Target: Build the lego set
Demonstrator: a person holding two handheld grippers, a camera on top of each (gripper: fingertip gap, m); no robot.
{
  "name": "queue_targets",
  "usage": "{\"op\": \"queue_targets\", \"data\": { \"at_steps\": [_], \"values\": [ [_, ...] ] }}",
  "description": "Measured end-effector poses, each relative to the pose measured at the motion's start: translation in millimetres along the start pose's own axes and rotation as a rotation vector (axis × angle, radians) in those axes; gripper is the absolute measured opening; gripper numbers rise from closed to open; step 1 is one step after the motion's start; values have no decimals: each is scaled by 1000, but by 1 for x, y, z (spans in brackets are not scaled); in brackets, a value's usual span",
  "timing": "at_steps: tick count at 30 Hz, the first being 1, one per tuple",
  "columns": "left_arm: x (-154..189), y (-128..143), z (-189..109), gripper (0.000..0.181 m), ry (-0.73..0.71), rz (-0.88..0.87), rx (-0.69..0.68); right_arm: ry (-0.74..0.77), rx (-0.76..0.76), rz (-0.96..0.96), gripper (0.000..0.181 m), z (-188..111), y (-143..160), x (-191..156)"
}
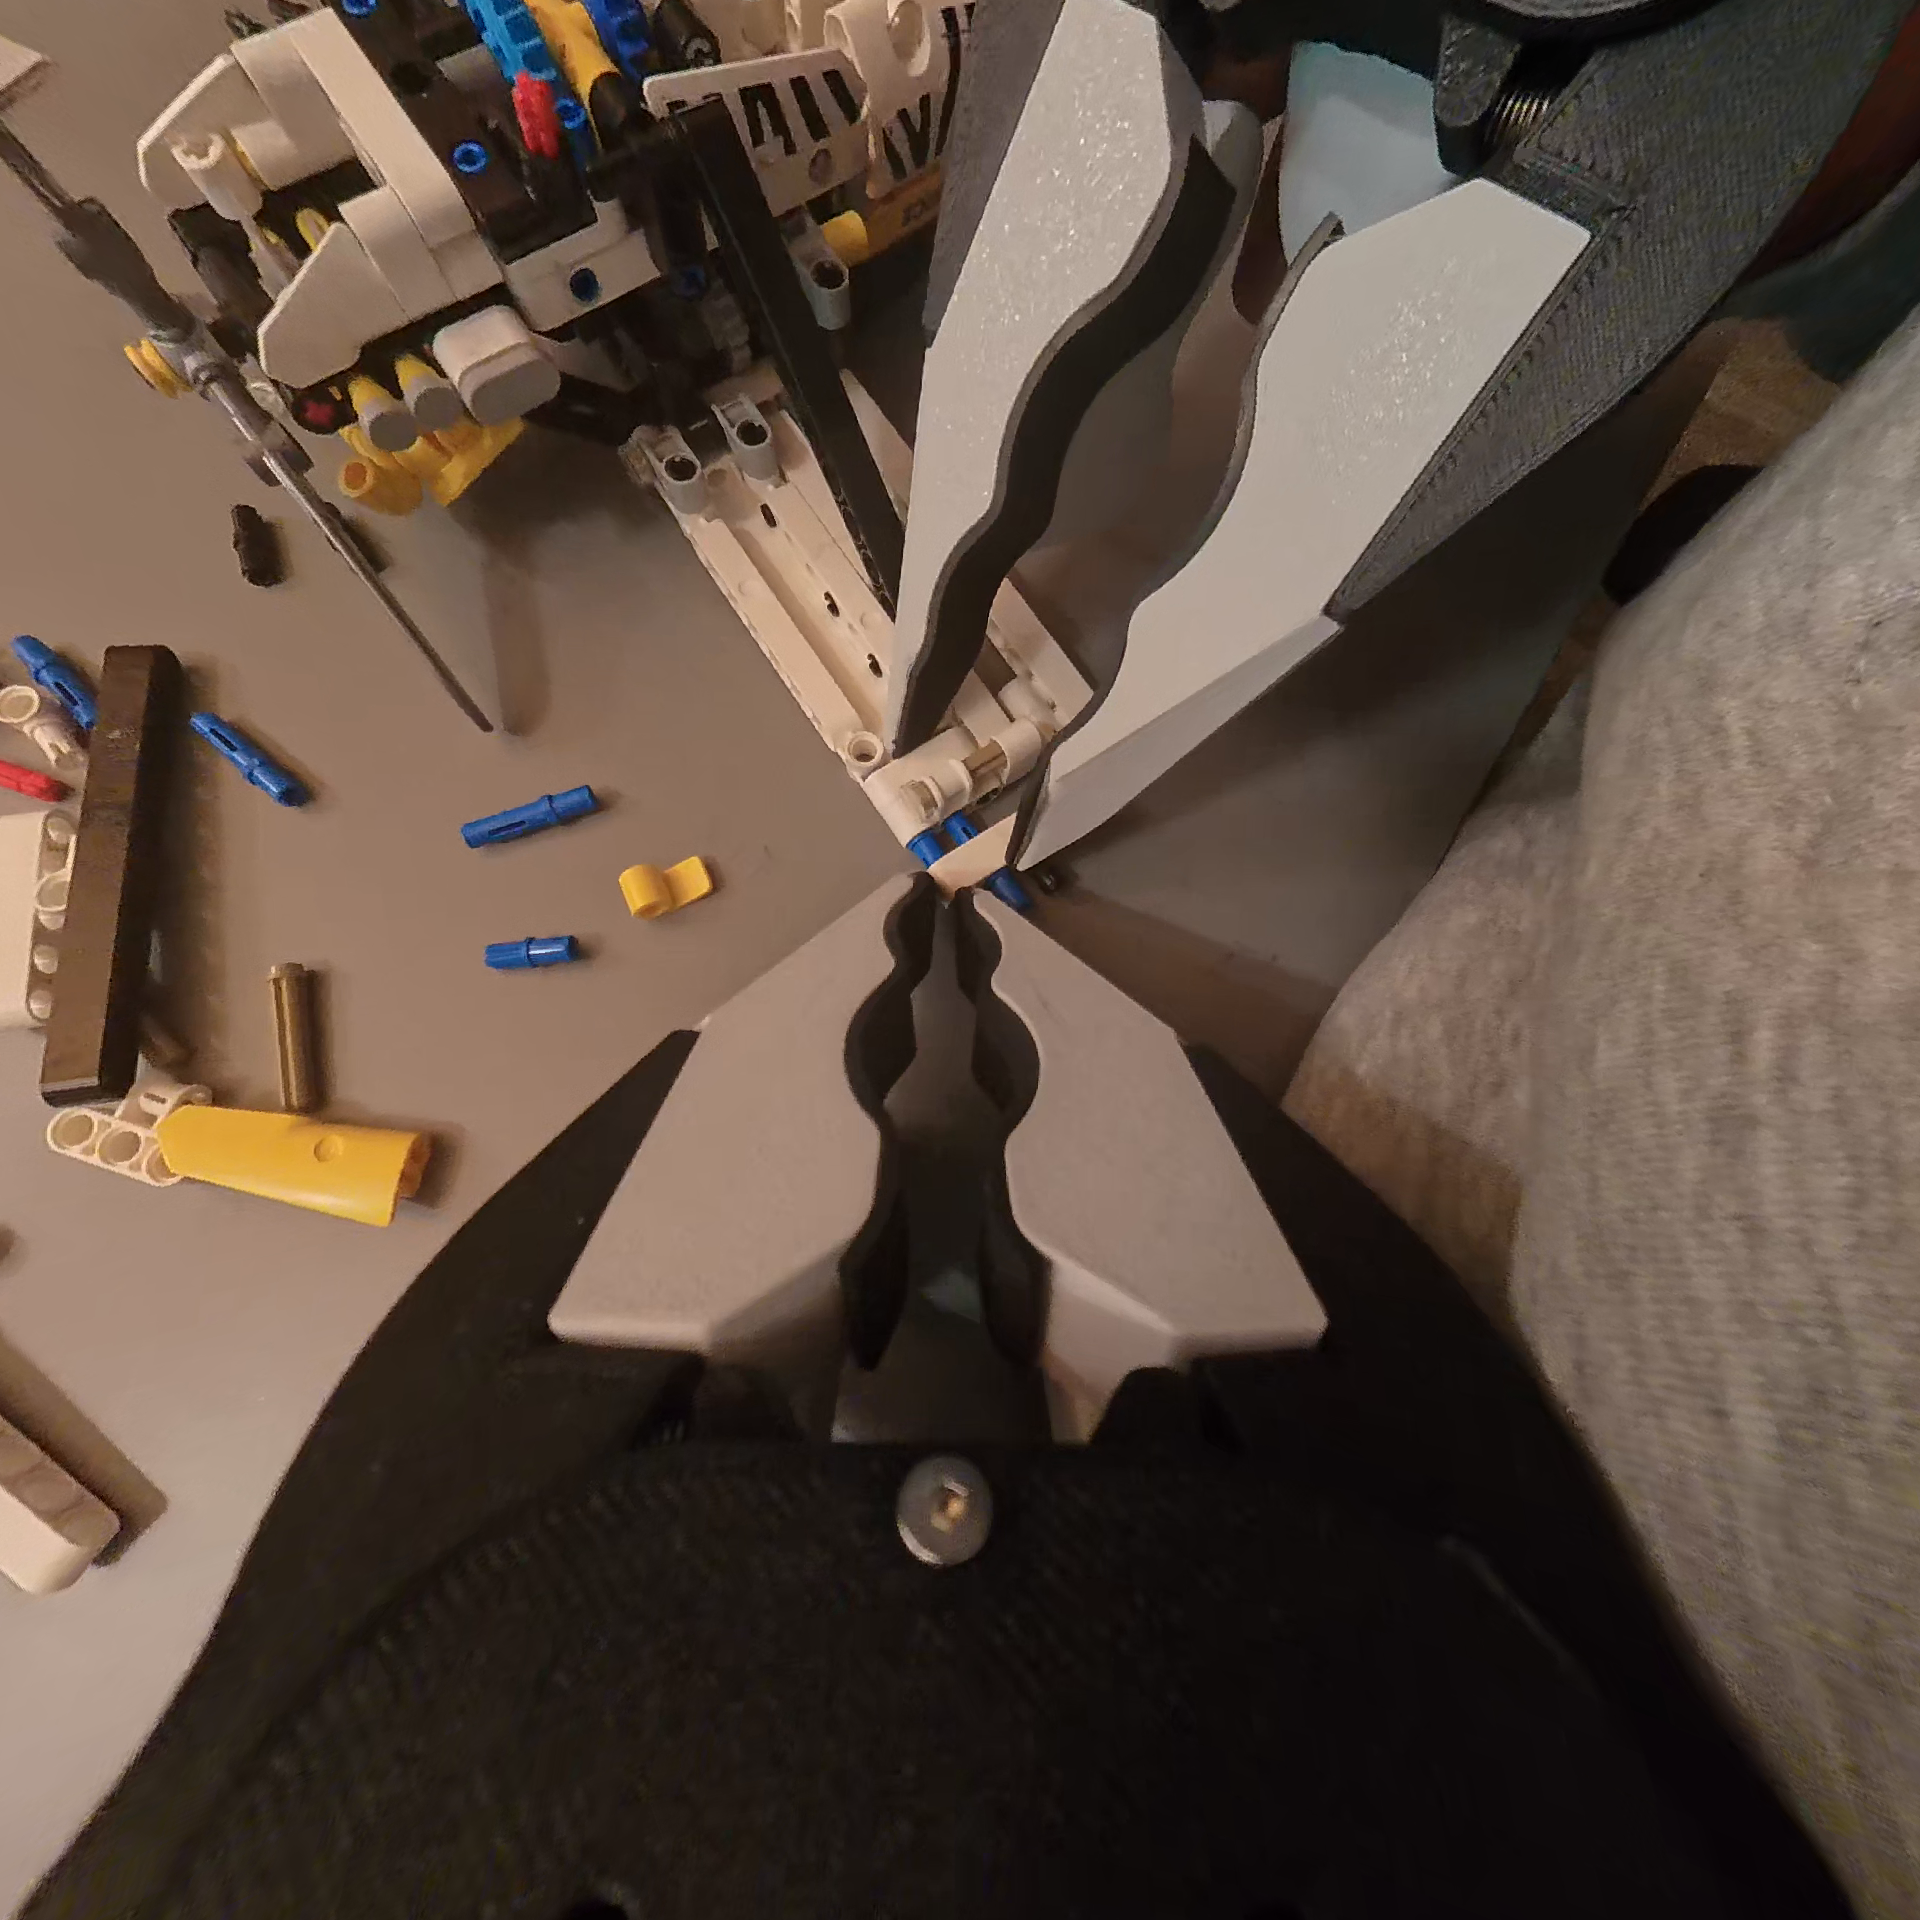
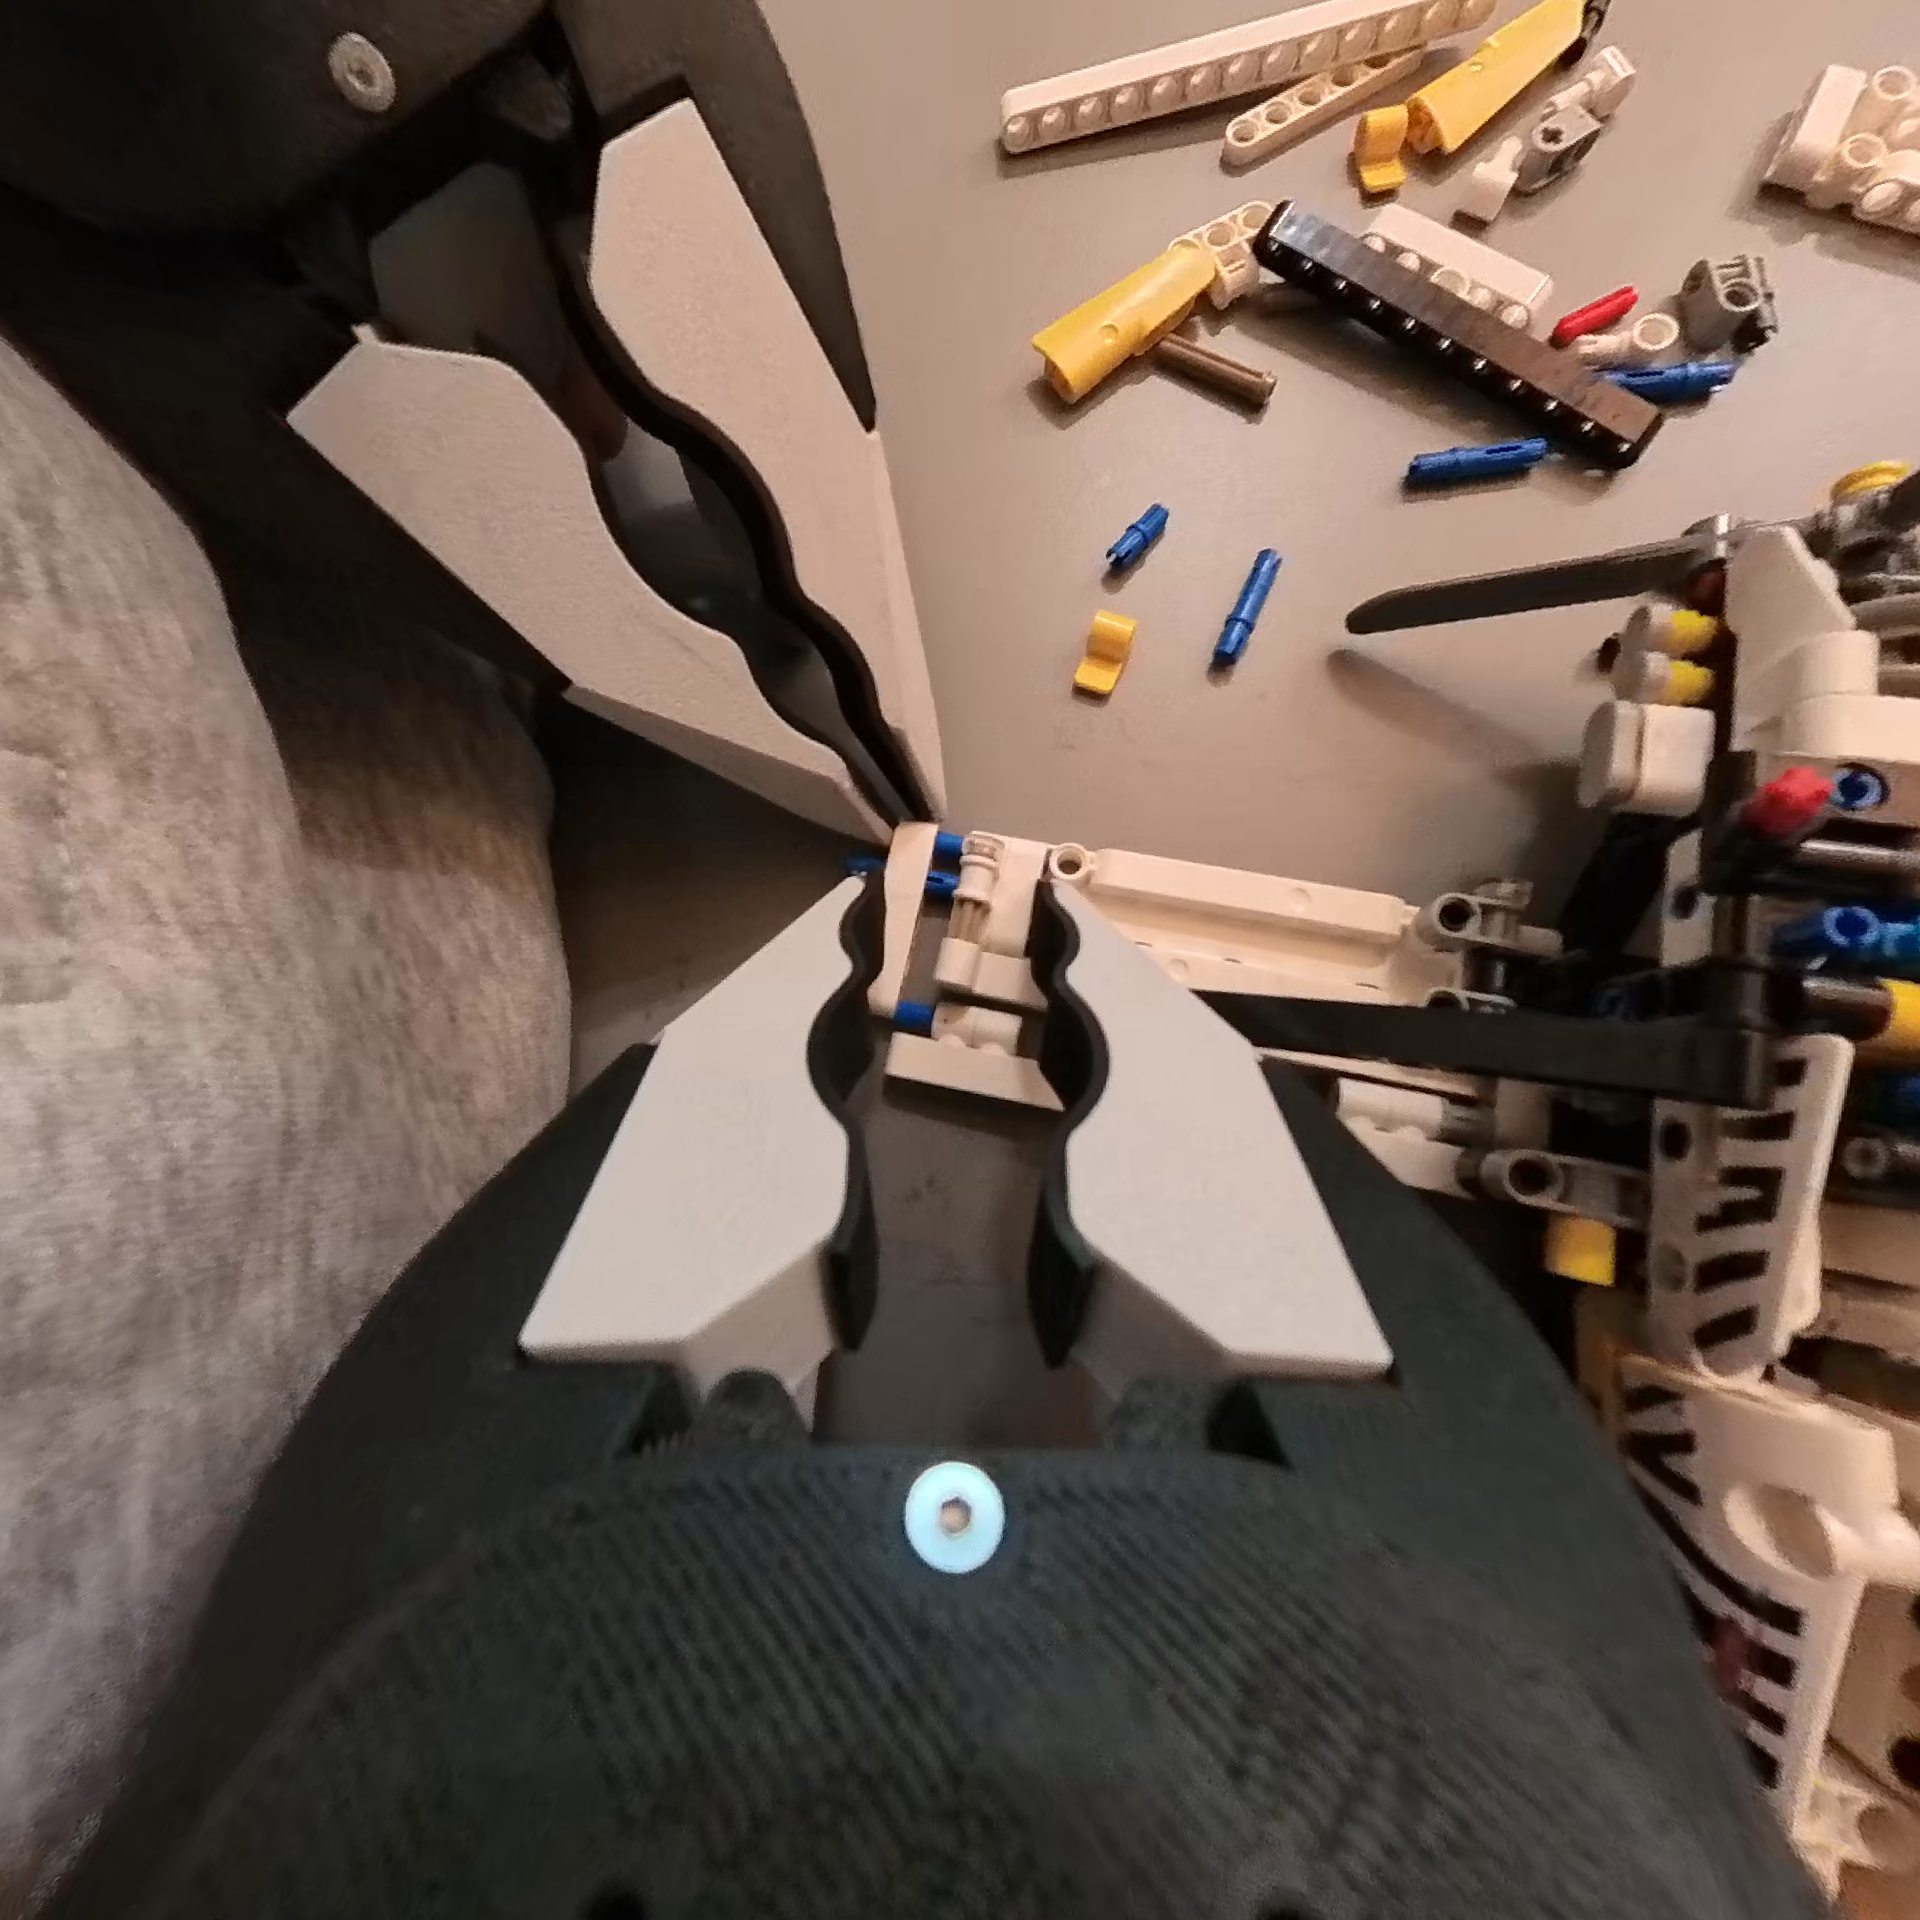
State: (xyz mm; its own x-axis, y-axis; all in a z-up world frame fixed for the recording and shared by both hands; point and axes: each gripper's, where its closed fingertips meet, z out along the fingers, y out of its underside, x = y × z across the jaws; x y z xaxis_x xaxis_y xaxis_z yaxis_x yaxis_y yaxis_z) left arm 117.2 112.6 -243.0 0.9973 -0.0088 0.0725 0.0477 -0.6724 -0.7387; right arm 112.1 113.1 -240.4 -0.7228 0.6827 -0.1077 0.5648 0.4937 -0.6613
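Observation:
A white arm (image 2: 1247, 914) sticks out from the big white, black and yellow model (image 2: 1714, 1039) on the grey table. My right gripper (image 2: 956, 904) is shut across the arm's end, with one pad on a short white beam (image 2: 902, 914) with blue pins and the other on the arm's end block. In the left wrist view the right gripper (image 1: 971, 784) comes down from above onto the same end, and the beam (image 1: 971, 862) shows just below it. My left gripper (image 1: 945, 899) is shut, its tips against the white beam's outer face. It also shows in the right wrist view (image 2: 920, 816).
Loose parts lie to the left of the arm: blue pins (image 1: 528, 816), a small yellow piece (image 1: 665, 888), a black beam (image 1: 109, 873), a yellow panel (image 1: 296, 1158). More white beams (image 2: 1236, 73) lie farther off. A person's grey garment (image 1: 1662, 1039) is close beside the grippers. Less than 4 cm separates the two grippers' tips. The small yellow piece (image 1: 665, 888) is about equally far from each gripper, around 5 cm. Look for it in the right wrist view (image 2: 1114, 662) too.

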Motion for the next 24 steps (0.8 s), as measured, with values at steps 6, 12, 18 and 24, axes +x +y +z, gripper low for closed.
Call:
{"op": "queue_targets", "data": {
  "at_steps": [6, 12, 18, 24],
  "values": [
    [0, 0, 0, 0, 7, -11, 3, -26, -24, -10, 28, 0, 0, 1],
    [-1, -1, 1, 0, -26, -9, 15, -44, -37, -1, 28, 0, 0, 4],
    [-3, -2, 2, 0, -49, -23, 20, 2, -7, 17, 15, 0, -1, 12],
    [-4, -3, 2, 0, -69, -7, 19, 7, 13, 46, 16, 0, -1, 10]
  ]
}}
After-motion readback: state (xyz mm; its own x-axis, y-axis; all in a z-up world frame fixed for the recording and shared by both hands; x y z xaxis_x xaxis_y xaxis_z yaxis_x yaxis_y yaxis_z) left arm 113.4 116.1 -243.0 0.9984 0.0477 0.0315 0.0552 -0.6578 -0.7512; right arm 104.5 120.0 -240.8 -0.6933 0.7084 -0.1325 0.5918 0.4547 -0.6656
